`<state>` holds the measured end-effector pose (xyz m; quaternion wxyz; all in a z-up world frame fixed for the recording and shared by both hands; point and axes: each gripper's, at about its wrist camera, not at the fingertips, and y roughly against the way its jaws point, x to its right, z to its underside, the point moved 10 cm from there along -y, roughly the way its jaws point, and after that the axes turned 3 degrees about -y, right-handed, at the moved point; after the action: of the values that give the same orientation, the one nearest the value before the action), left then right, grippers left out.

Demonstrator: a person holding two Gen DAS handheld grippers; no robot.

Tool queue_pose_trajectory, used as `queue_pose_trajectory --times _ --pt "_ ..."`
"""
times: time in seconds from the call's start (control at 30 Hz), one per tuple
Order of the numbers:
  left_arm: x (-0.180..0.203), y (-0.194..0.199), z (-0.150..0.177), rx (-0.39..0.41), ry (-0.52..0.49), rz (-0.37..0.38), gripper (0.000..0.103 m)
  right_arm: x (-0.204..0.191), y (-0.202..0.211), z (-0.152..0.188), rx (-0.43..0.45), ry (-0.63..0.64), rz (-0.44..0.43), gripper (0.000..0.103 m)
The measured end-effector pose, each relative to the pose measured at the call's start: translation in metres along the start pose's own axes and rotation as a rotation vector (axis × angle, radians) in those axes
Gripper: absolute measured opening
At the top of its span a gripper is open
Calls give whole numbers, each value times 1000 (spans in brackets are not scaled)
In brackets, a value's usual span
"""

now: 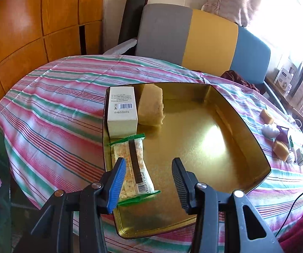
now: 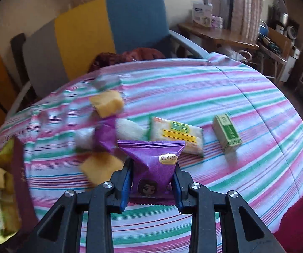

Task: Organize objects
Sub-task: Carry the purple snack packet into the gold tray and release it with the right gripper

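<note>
A purple, crinkle-edged foil snack packet is clamped between the pads of the right tool and held clear of the striped-cloth worktop, presumably for carrying to the shallow gold metal tray. In that tray a white cardboard box, a pale sponge-like block and a green-ended clear cracker packet are lined along one side, leaving room. The left tool is held apart and empty above the tray's near edge.
</note>
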<state>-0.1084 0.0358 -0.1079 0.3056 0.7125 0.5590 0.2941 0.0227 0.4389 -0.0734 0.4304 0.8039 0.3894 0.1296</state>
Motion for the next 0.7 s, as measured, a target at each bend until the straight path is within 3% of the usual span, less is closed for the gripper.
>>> queue_pose_trajectory --times 0.33,0.5,0.7 --pt "-17 -2 6 -11 43 2 45 -169 54 15 22 223 -286 33" --pt "-39 6 3 7 90 -16 45 -267 63 54 -49 348 -443 33" --pt "-69 15 2 26 148 -44 45 -362 38 119 -195 493 -535 33"
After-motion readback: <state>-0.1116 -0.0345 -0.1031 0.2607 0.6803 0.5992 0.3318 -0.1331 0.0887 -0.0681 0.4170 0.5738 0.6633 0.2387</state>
